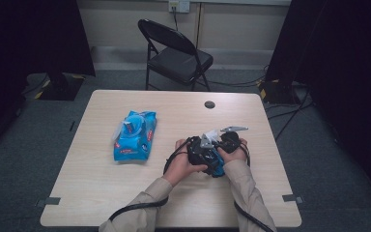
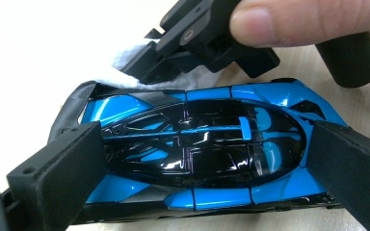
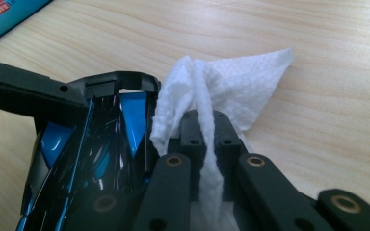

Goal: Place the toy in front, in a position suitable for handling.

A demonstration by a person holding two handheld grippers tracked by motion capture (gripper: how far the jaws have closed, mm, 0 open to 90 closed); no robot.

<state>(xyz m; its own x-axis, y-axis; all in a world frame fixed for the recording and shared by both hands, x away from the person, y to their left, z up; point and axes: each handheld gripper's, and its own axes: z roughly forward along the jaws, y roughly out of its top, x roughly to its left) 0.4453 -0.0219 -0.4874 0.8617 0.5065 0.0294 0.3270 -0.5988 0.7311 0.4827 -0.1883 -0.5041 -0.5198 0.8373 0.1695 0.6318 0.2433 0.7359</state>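
Wiping looks like the step in hand: a glossy blue-and-black toy sports car (image 2: pixel 197 154) sits on the pale wood-grain table (image 1: pixel 125 188), near the person's edge and right of centre, w/ the left gripper (image 2: pixel 197 159) clamped on it, one black jaw at each end of the body. Just beside the car's flank the right gripper (image 3: pixel 204 139) has its jaws pinched together on a folded white textured paper wipe (image 3: pixel 221 82), the loose corner fanning out past the tips. Wipe seems to touch the car's edge near one end, but contact isn't sure from these angles.

Farther out, a blue soft plastic pack of wipes (image 1: pixel 135 135) lies well apart to the left, and a black folding metal chair (image 1: pixel 176 53) stands beyond the table.

Next move, IMO: drag the wipe along the bodywork w/ light pressure while the left gripper keeps the car from sliding; pinch must hold or the wipe slips out.
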